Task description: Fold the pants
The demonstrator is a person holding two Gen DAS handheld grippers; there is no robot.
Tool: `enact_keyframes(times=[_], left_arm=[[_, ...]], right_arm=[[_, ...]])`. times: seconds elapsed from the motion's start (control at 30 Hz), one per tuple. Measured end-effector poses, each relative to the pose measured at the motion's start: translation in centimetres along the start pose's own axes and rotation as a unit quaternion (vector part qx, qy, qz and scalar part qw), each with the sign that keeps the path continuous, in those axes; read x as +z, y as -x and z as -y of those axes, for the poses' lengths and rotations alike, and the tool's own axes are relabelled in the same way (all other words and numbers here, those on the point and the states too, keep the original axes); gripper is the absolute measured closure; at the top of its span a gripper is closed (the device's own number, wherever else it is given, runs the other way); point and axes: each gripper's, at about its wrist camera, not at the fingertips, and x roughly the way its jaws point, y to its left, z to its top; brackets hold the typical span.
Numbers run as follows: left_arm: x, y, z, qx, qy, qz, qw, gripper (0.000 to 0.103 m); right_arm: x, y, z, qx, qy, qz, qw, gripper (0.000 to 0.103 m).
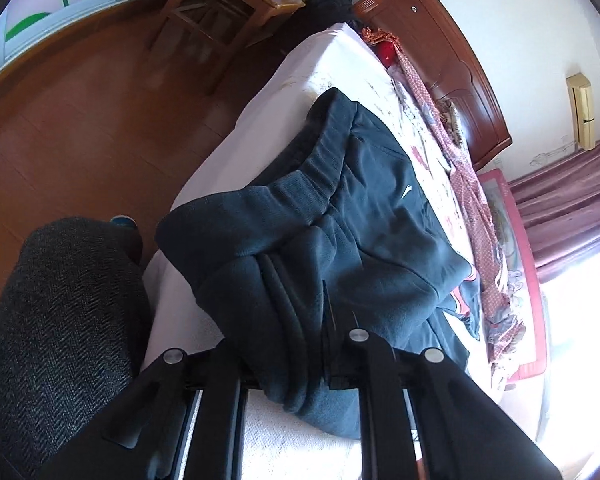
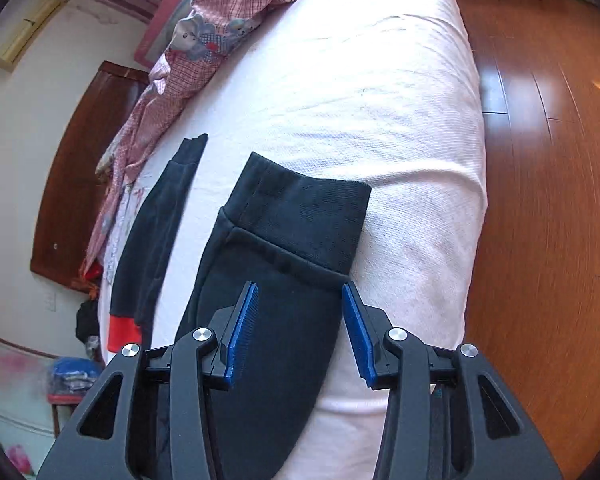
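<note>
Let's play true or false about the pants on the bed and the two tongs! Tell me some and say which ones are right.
1. The left tongs are pinching a bunch of the dark pants. True.
2. The right tongs are squeezed shut on a pant leg. False: their blue pads stand apart, open over the pant leg, gripping nothing.
3. The pants lie on a white bed sheet. True.
4. The pants are bright yellow. False: they are dark navy, with a small white logo.
5. The floor beside the bed is wood. True.
</note>
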Motion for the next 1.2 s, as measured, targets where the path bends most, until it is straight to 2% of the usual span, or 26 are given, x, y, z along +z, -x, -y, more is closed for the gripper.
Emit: enact_keyframes(times=[0.03, 0.07, 0.1, 0.13, 0.17, 0.23, 0.3, 0.43, 0.47, 0.5, 0.53, 0.57, 0.6, 0.63, 0.67, 0.7, 0.77, 0.8, 0.83, 0.9, 0.97, 1.0, 1.07, 1.13, 1.17, 1.2], left_arm=[[0.0, -0.1, 0.1, 0.004, 0.0, 0.0, 1.0, 0.091], [0.2, -0.3, 0.2, 0.007, -0.001, 0.0, 1.0, 0.09], [0.1, -0.5, 0.2, 0.012, -0.003, 0.0, 0.9999, 0.089], [0.0, -0.6, 0.2, 0.017, -0.004, 0.0, 0.9999, 0.088], [0.0, -0.7, 0.2, 0.02, -0.005, 0.0, 0.9998, 0.087], [-0.1, -0.8, 0.3, 0.028, -0.009, 0.0, 0.9996, 0.085], [-0.2, -1.0, 0.4, 0.033, -0.012, -0.002, 0.9994, 0.085], [-0.8, -1.7, 0.3, 0.042, -0.015, -0.018, 0.9989, 0.084], [-0.9, -1.8, 0.2, 0.047, -0.016, -0.02, 0.9986, 0.083], [-0.8, -1.9, 0.1, 0.049, -0.013, -0.025, 0.9984, 0.081], [-0.6, -1.9, 0.0, 0.051, -0.01, -0.03, 0.9982, 0.076], [-0.5, -1.8, 0.0, 0.061, -0.007, -0.035, 0.9975, 0.068], [-0.4, -1.5, 0.0, 0.075, -0.003, -0.036, 0.9965, 0.05], [-0.2, -0.9, -0.2, 0.093, 0.006, -0.039, 0.9949, 0.033], [-0.1, -0.3, -0.5, 0.115, 0.014, -0.048, 0.992, 0.028], [-0.1, 0.4, -0.8, 0.125, 0.022, -0.055, 0.9903, 0.027], [-0.1, 2.6, -1.4, 0.12, 0.046, -0.072, 0.989, 0.026], [0.1, 3.7, -1.4, 0.125, 0.046, -0.067, 0.9889, 0.026], [0.8, 4.8, -1.1, 0.121, 0.032, -0.052, 0.9908, 0.022], [2.8, 5.7, 0.0, 0.089, -0.011, -0.038, 0.9953, 0.014], [6.1, 5.3, 1.9, 0.01, -0.08, -0.013, 0.9967, 0.002], [7.8, 4.5, 3.0, -0.024, -0.127, -0.015, 0.9915, 0.002], [10.9, 2.6, 4.9, -0.058, -0.223, 0.014, 0.9731, 0.002], [13.3, -0.2, 6.3, -0.055, -0.309, 0.034, 0.949, 0.002], [14.5, -2.2, 6.9, -0.062, -0.348, 0.028, 0.9351, 0.002], [15.3, -3.6, 7.2, -0.058, -0.375, 0.023, 0.925, 0.002]], right_arm=[[0.0, -0.4, -0.3, 0.013, 0.014, 0.004, 1.0, 0.058], [0.0, -0.6, -0.7, 0.007, 0.037, 0.009, 0.999, 0.063], [0.1, -0.6, -1.3, -0.003, 0.062, 0.01, 0.998, 0.074], [0.0, -0.2, -2.2, 0.001, 0.084, 0.015, 0.996, 0.092], [-0.2, 0.4, -3.1, 0.002, 0.109, 0.025, 0.994, 0.098], [-0.5, 2.8, -4.8, -0.018, 0.163, 0.064, 0.984, 0.099], [0.2, 3.8, -4.3, -0.039, 0.164, 0.08, 0.982, 0.1], [0.5, 0.4, -1.0, -0.089, 0.153, 0.047, 0.983, 0.1], [0.2, -0.7, -0.7, -0.08, 0.149, 0.031, 0.985, 0.098], [-0.1, -0.6, -0.7, -0.081, 0.145, 0.043, 0.985, 0.097], [-0.2, -0.3, -0.9, -0.098, 0.141, 0.043, 0.984, 0.09], [-0.4, 0.0, -1.1, -0.134, 0.131, 0.035, 0.982, 0.062], [-0.6, 0.5, -0.8, -0.167, 0.11, 0.029, 0.979, 0.047], [-1.2, 1.7, -0.4, -0.18, 0.09, 0.041, 0.979, 0.036], [-1.7, 3.0, -0.2, -0.185, 0.073, 0.062, 0.978, 0.036], [-2.4, 4.1, -0.2, -0.184, 0.068, 0.073, 0.978, 0.036], [-4.0, 5.4, -0.9, -0.141, 0.071, 0.066, 0.985, 0.036], [-5.2, 5.9, -1.6, -0.118, 0.075, 0.058, 0.989, 0.036], [-6.5, 6.2, -2.5, -0.098, 0.083, 0.052, 0.99, 0.036], [-9.1, 5.6, -5.3, -0.056, 0.115, 0.018, 0.992, 0.036], [-12.0, 4.9, -8.7, -0.02, 0.149, -0.008, 0.989, 0.036], [-13.6, 4.3, -10.5, -0.002, 0.17, -0.027, 0.985, 0.036], [-16.5, 3.6, -14.2, 0.032, 0.202, -0.056, 0.977, 0.036], [-19.1, 2.8, -17.9, 0.053, 0.24, -0.083, 0.966, 0.036], [-20.4, 2.6, -19.4, 0.06, 0.255, -0.093, 0.961, 0.036], [-21.6, 2.4, -20.7, 0.064, 0.263, -0.101, 0.957, 0.036]])
